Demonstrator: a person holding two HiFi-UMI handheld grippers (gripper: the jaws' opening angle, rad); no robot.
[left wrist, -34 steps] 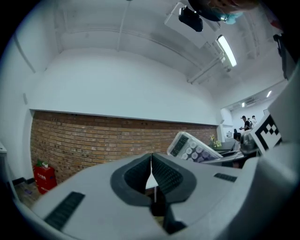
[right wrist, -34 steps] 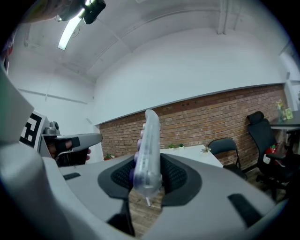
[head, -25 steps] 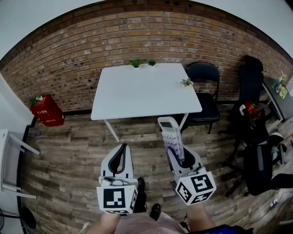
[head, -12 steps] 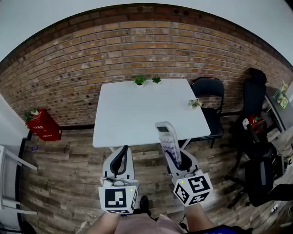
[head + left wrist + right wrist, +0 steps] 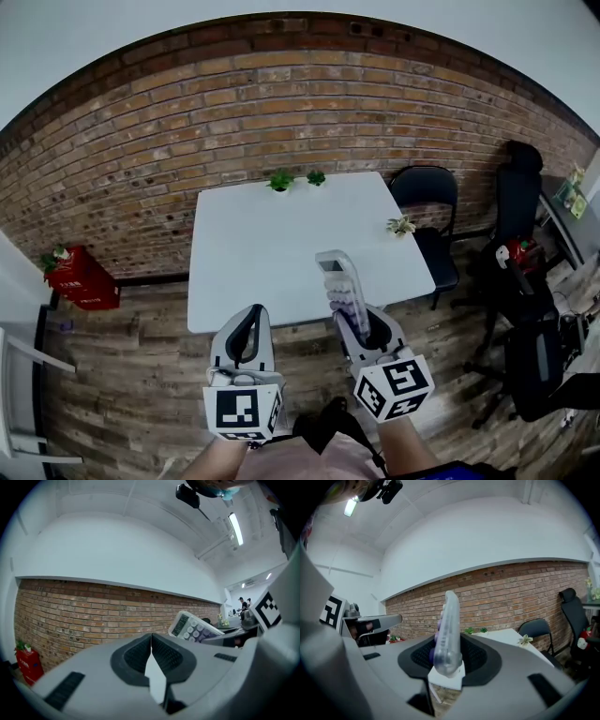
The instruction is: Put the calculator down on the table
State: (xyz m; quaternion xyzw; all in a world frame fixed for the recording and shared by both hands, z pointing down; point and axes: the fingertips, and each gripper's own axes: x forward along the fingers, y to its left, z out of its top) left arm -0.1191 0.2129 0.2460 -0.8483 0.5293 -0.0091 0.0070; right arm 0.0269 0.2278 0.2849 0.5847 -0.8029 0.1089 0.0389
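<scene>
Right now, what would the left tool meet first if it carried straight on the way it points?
Probably the brick wall, after passing over the white table; depth is unclear.

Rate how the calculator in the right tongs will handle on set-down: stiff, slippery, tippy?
Probably stiff: the calculator juts out of the right tongs from one end without sagging. Its glossy plastic shell may be slippery, so it could pivot in that end grip. Released edge-on as held, it would likely fall flat on the table.
</scene>
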